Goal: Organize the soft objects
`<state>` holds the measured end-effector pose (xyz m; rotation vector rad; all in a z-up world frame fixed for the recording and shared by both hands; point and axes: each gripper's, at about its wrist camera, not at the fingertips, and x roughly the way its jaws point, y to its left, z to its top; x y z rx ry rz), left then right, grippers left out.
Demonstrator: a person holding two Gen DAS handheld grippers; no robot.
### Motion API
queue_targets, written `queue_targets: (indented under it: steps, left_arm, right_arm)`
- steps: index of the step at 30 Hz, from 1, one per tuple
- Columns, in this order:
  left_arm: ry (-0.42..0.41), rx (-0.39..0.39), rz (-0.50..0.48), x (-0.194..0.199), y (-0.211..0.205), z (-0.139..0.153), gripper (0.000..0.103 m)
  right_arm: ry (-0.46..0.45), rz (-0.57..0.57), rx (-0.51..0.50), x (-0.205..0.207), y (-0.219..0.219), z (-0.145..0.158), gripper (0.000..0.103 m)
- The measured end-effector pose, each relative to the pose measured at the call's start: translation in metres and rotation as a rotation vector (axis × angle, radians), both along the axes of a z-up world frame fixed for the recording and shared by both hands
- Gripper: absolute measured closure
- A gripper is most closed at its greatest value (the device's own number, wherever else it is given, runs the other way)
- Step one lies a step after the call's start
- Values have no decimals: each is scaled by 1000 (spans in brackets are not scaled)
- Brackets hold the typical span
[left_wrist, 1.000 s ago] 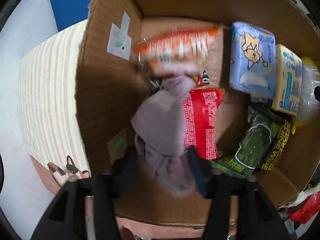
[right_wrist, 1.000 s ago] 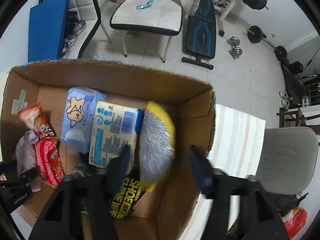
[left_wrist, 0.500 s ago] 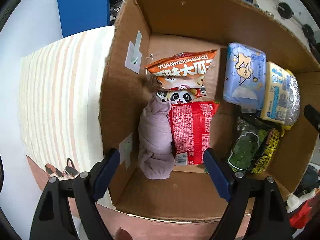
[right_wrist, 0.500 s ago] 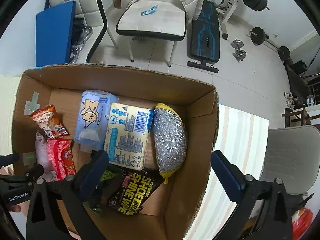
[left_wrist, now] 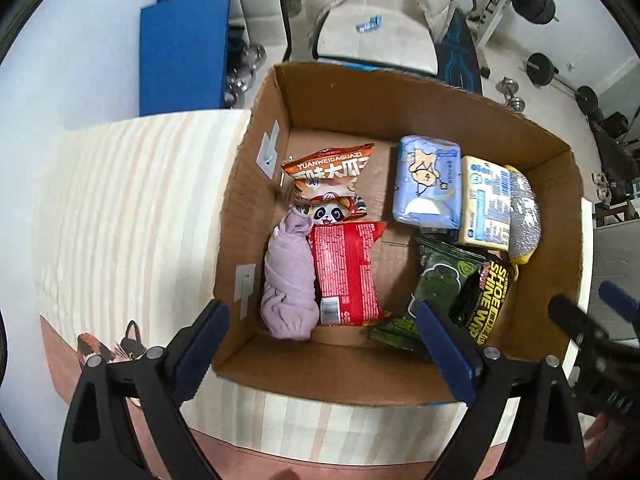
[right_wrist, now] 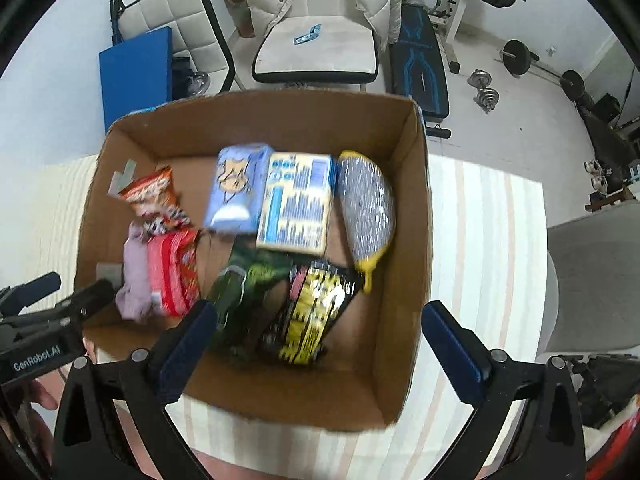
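Note:
An open cardboard box [left_wrist: 256,216] [right_wrist: 416,240] holds soft items. A rolled lilac cloth [left_wrist: 289,280] [right_wrist: 134,276] lies along its left wall beside a red packet [left_wrist: 346,272] and an orange snack bag [left_wrist: 328,172]. A blue tissue pack [left_wrist: 426,182], a yellow pack [left_wrist: 482,208], a silver-and-yellow scrubber [left_wrist: 524,216] [right_wrist: 366,208], green wipes [left_wrist: 440,280] and a black shoe-wipe pack [left_wrist: 486,300] lie to the right. My left gripper [left_wrist: 320,344] is open and empty above the box's near edge. My right gripper [right_wrist: 320,344] is open and empty above the near right corner.
The box stands on a striped cloth [left_wrist: 132,216] over a table. Beyond it are a blue board [left_wrist: 184,52], a white chair [right_wrist: 316,52], a weight bench [right_wrist: 420,64] and dumbbells [right_wrist: 486,92] on the floor. A grey seat [right_wrist: 596,276] is at right.
My left gripper let go of the lilac cloth and my right let go of the scrubber; both opened wide and pulled back and up out of the box.

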<state>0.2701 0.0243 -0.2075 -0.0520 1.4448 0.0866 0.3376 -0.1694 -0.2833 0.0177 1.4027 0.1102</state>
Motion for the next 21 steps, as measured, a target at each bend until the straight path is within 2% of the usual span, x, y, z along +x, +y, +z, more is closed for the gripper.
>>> queue_targets:
  steps: [10, 16, 21]
  left_arm:
    - [-112, 49, -50, -27, -18, 25, 7]
    - [-150, 31, -42, -33, -20, 40, 7]
    - [-200, 19, -37, -45, -20, 72, 7]
  right_arm:
    - [-86, -56, -22, -47, -9, 32, 0]
    - [-106, -64, -29, -57, -11, 44, 0]
    - [-136, -78, -3, -74, -16, 68, 0]
